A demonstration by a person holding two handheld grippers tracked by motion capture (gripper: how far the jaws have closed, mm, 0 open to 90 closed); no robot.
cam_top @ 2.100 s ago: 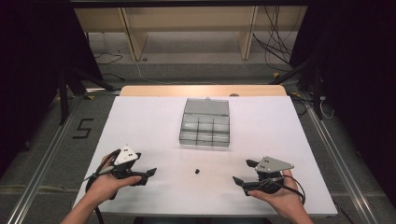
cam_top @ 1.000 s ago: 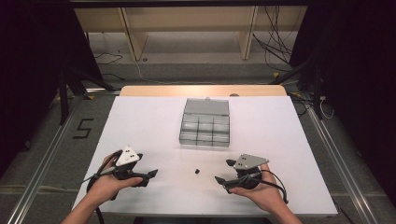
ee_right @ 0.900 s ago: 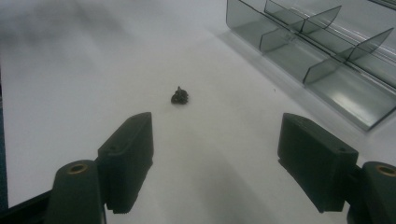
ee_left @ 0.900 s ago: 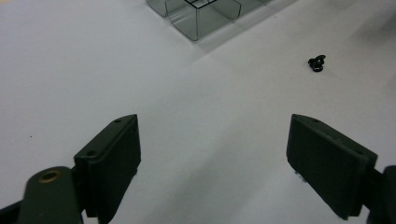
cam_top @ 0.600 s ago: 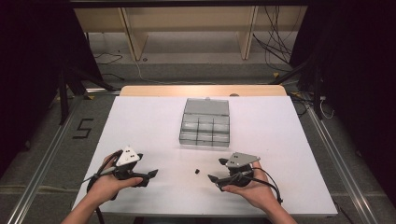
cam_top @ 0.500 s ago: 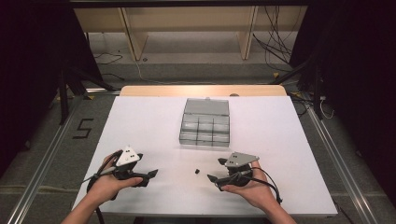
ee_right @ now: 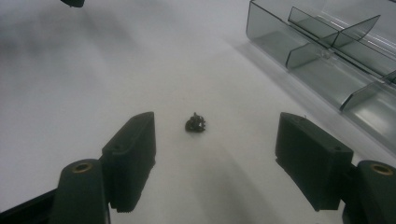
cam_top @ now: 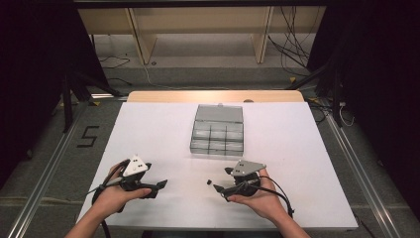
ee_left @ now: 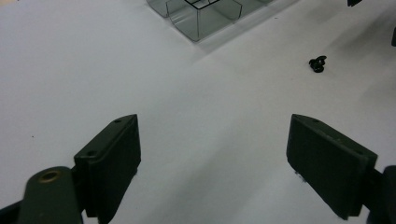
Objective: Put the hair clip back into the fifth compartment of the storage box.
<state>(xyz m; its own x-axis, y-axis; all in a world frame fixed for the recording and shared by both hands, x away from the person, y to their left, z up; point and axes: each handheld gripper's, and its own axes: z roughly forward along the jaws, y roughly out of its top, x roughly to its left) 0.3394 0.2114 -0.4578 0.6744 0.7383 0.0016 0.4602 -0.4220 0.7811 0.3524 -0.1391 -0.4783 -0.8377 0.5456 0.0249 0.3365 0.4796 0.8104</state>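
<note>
A small black part (cam_top: 209,182) lies on the white table (cam_top: 163,134), between the two hands. My right gripper (cam_top: 223,179) points left at it, jaws open, tips just short of the part. In the right gripper view the part (ee_right: 195,124) sits just ahead of the gap between the open jaws of my right gripper (ee_right: 215,137), nearer the left one and untouched. My left gripper (cam_top: 157,178) rests low at the near left, open and holding nothing. In the left gripper view my left gripper (ee_left: 212,135) has bare table between its jaws, with the part (ee_left: 318,63) farther off.
A clear plastic compartment box (cam_top: 218,131) with its lid open stands mid-table beyond both hands; its dividers (ee_right: 327,56) show close on the right in the right gripper view. Its corner (ee_left: 201,18) shows in the left gripper view. The table's near edge lies just behind the hands.
My right hand has slid left across the table, bringing its open jaws up to the small black part. The left hand and the part have stayed where they were.
</note>
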